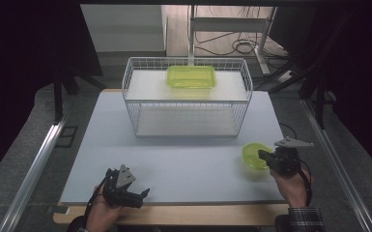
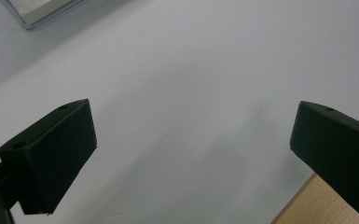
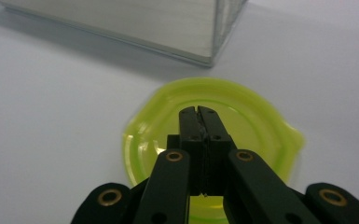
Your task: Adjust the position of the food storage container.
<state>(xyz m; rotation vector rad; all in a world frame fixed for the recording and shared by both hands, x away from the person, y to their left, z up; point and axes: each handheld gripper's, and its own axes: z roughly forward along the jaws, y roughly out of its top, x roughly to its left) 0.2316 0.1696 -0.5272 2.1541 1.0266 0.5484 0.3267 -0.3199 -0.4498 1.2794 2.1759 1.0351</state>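
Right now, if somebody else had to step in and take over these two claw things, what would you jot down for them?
Left claw: open, holding nothing, low over the near left part of the table.
Right claw: jaws together above the round yellow-green bowl at the table's near right; whether they pinch its rim is unclear.
Wire basket: at the far middle, a rectangular yellow-green tray on its upper level.
Done: tray is in the basket.
Left: probably the bowl goes in too; check the grip first.

One round yellow-green bowl (image 1: 255,155); one rectangular yellow-green container (image 1: 192,77); one white wire basket (image 1: 130,77); two tools: left tool (image 1: 145,193), right tool (image 1: 263,154).
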